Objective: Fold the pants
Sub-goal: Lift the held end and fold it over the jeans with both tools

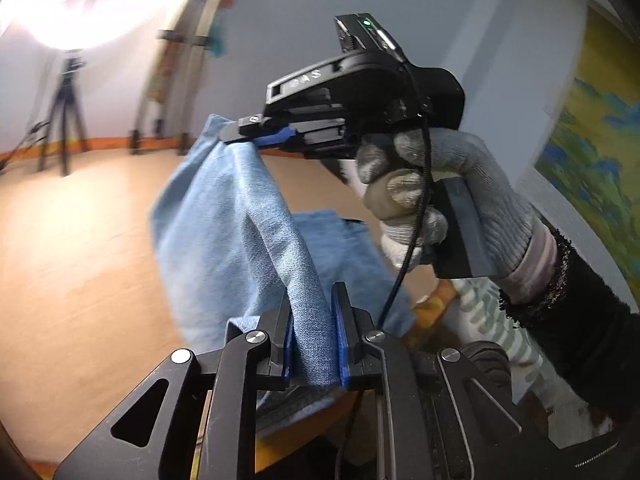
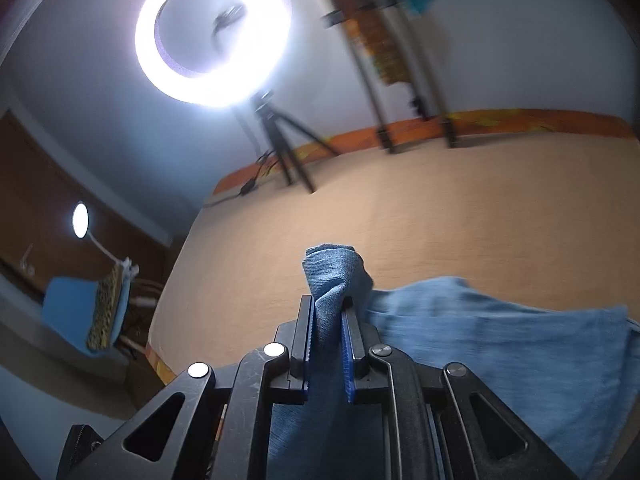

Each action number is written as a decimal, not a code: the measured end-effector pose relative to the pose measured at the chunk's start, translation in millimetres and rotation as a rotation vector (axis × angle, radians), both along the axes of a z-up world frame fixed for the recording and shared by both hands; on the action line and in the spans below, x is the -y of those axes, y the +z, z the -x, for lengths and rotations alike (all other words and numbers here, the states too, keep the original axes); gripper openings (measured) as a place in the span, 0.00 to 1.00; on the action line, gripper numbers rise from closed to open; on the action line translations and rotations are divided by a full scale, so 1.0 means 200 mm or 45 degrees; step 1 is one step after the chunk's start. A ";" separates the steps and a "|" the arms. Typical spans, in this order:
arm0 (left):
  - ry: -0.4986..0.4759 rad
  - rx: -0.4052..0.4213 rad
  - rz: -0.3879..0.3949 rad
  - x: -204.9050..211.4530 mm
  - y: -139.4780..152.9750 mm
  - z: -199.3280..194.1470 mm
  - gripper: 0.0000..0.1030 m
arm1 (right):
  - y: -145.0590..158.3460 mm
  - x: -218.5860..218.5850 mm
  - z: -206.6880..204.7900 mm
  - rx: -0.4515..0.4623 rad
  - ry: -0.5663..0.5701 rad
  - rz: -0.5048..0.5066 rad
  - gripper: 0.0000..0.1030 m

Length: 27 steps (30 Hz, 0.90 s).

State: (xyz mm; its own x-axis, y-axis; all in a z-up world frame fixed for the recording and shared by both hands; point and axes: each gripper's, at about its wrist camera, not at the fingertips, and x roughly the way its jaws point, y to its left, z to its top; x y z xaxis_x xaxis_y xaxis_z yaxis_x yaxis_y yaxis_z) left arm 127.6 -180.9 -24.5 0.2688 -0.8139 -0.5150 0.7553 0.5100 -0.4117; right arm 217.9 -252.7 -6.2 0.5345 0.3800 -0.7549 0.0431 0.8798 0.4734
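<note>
Pants (image 1: pixel 240 216) hang lifted off the bed (image 1: pixel 80 240), your left gripper (image 1: pixel 312 344) and right gripper (image 2: pixel 326 340) each clamped on denim, likely to carry a fold over.

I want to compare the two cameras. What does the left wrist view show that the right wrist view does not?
Only the left wrist view shows the right gripper from outside, the gloved right hand holding it, and a colourful painting. Only the right wrist view shows the full ring light and a blue chair. Both show blue pants clamped in a gripper, the tan surface and a tripod.
</note>
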 end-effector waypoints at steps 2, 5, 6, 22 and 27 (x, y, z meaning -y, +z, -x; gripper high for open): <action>-0.071 0.028 -0.021 0.14 0.00 0.04 0.14 | 0.01 0.11 0.05 0.015 -0.037 -0.022 0.10; -0.157 0.046 -0.055 0.31 0.00 0.07 0.14 | 0.00 0.33 0.15 0.036 -0.114 -0.063 0.09; -0.185 0.048 -0.069 0.38 -0.01 0.08 0.14 | -0.01 0.38 0.18 0.040 -0.130 -0.073 0.09; -0.362 -0.026 -0.238 0.99 -0.24 0.13 0.14 | -0.34 1.16 0.47 0.013 -0.376 -0.295 0.08; -0.387 -0.034 -0.246 1.05 -0.26 0.12 0.14 | -0.38 1.28 0.52 0.032 -0.415 -0.302 0.07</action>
